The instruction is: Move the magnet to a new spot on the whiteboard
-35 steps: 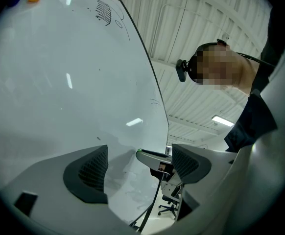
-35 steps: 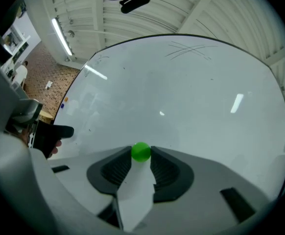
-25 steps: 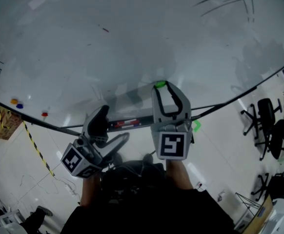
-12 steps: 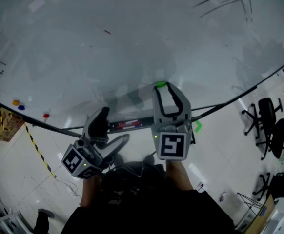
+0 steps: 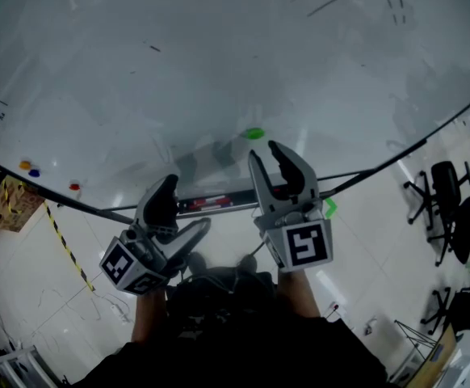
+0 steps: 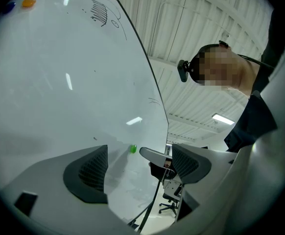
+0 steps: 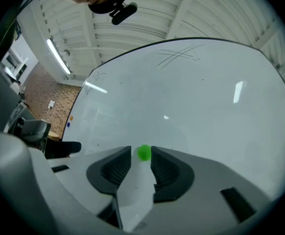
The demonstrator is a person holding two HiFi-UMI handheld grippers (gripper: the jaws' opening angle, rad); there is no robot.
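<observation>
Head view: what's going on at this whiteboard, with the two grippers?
A person faces the whiteboard with a gripper in each hand. The green magnet sits stuck on the board. The right gripper points at it with jaws apart. The head view shows a gap between its tips and the magnet, so the magnet is not gripped. The left gripper hangs lower, open and empty, taking no part.
</observation>
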